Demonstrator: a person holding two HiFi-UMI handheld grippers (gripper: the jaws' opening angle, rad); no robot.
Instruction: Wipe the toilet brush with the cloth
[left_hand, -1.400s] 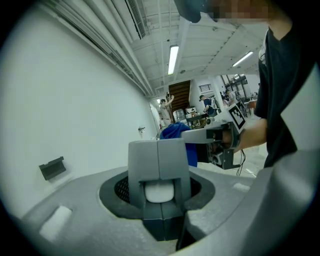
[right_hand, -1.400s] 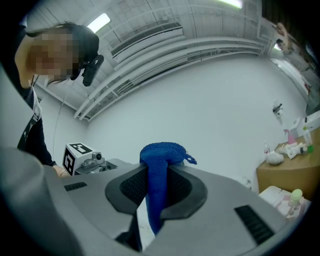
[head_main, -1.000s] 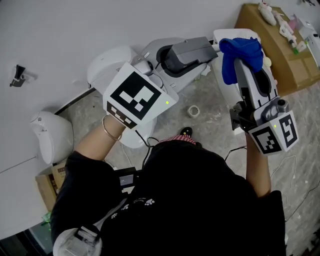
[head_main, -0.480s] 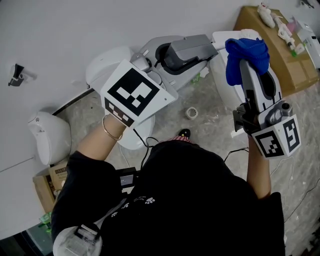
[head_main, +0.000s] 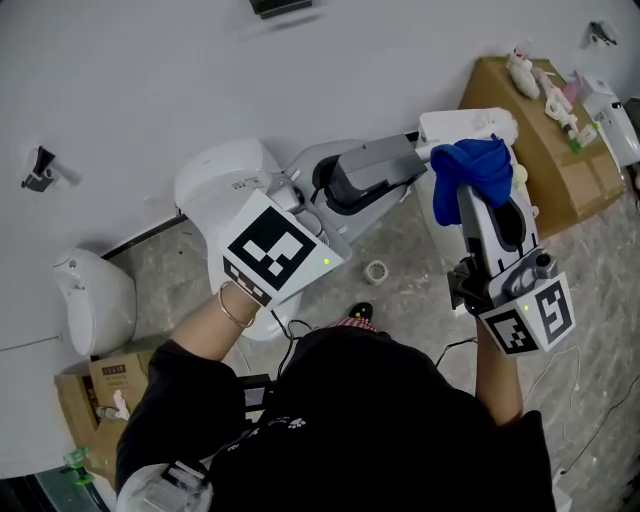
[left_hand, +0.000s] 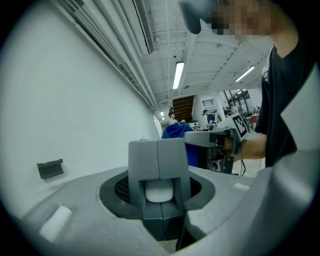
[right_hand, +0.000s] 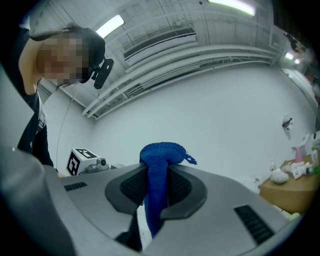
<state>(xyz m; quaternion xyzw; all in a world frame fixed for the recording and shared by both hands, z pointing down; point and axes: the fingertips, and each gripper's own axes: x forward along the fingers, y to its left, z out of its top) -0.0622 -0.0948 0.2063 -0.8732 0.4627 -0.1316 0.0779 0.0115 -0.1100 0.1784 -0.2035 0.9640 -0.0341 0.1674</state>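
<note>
left tongs (left_hand: 158, 150) pinch the toilet brush (left_hand: 158, 192); only a smooth, white, rounded plastic bit of it shows between the grey jaws. right tongs (right_hand: 157, 175) are clamped on the cloth (right_hand: 159, 157), which is blue, soft, nubby and bunched over the tips. cloth sits just past the left tongs' tips, slightly right, so the wipe likely falls to the right hand; brush's long axis can't be read.

Left hand-held gripper (head_main: 412, 160) lies across frame, pointing right. White toilet brush (head_main: 478, 123) starts just past its tips. Right hand-held gripper (head_main: 468, 195) points up-frame with blue cloth (head_main: 470, 168) bunched at its tips, against the brush. White round fixture (head_main: 222, 178) sits beside the left marker cube. Tape roll (head_main: 376, 271) on floor (head_main: 420, 250). Cardboard box (head_main: 545, 170) top right.
</note>
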